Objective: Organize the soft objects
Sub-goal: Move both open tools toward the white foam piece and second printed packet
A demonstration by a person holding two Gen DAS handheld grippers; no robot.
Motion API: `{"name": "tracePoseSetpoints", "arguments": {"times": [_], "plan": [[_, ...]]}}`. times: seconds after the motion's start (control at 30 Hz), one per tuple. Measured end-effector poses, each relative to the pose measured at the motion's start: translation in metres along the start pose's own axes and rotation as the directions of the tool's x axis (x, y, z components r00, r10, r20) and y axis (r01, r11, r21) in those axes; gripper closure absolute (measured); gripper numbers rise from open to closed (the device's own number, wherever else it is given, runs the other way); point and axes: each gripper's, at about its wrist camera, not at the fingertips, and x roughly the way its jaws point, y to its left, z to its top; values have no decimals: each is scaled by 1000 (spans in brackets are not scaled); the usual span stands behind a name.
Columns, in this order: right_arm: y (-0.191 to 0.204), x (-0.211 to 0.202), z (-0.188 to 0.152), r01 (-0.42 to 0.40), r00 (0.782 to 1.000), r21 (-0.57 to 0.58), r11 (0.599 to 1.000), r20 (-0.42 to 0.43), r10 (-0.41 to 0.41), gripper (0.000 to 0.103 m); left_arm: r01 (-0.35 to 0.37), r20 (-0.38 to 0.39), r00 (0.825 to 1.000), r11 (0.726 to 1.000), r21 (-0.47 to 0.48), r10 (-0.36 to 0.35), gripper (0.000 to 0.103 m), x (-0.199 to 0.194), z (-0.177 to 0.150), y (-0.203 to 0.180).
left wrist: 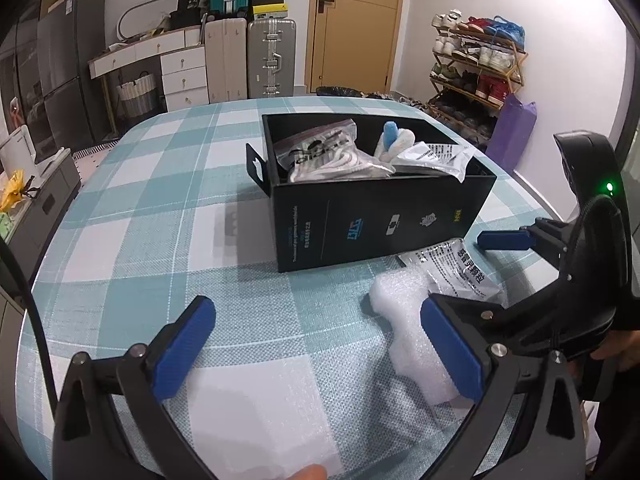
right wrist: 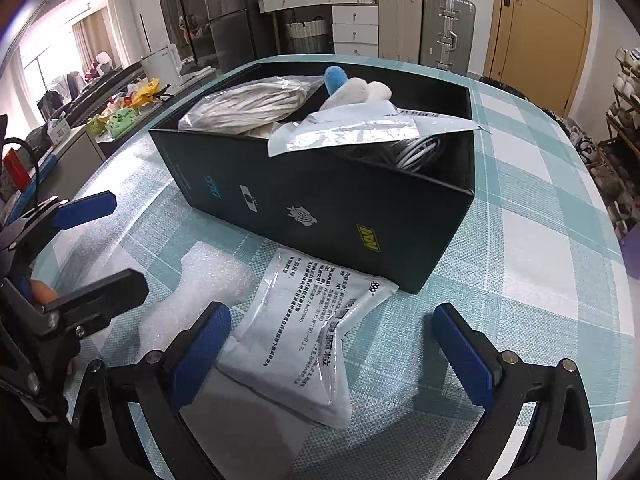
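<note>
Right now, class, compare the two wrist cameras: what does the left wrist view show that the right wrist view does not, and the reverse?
Only the left wrist view shows the whole shoe rack, the purple bag beside it and the box's end flap. Only the right wrist view shows coiled white cable inside the box, the white kettle and the curtained window. Both show the black box, the white foam piece, the printed white pouch on the checked cloth, and both tongs, left and right, open.
</note>
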Motion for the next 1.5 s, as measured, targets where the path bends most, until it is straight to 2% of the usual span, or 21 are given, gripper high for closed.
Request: {"name": "tracePoseSetpoints", "arguments": {"times": [0.27, 0.67, 1.0, 1.23, 1.33, 1.4, 1.5], "plan": [[-9, 1, -1, 31, 999, -15, 999, -36, -32, 1, 10, -13, 1000, 1000, 13, -10, 0, 0, 1, -5], [-32, -8, -15, 5, 998, -61, 998, -60, -9, 1, 69, -65, 996, 995, 65, -65, 0, 5, -2, -30], [-32, -8, -16, 3, 998, -62, 998, -58, -7, 1, 36, -120, 993, 989, 141, -19, 0, 16, -5, -48], [-27, -9, -17, 27, 999, -69, 997, -37, -30, 1, 25, -149, 989, 991, 130, -5, 0, 22, -7, -48], [-26, -10, -17, 15, 999, -78, 997, -29, -18, 10, 16, -156, 988, 992, 125, 4, 0, 24, -7, -48], [-25, -12, -18, -7, 1000, -81, 997, -26, 5, 24, 18, -161, 987, 992, 122, 2, 0, 25, -7, -47], [-21, -14, -19, -19, 1000, -97, 995, -20, 17, 36, 19, -169, 986, 993, 116, 1, 0, 26, -7, -46]]}}
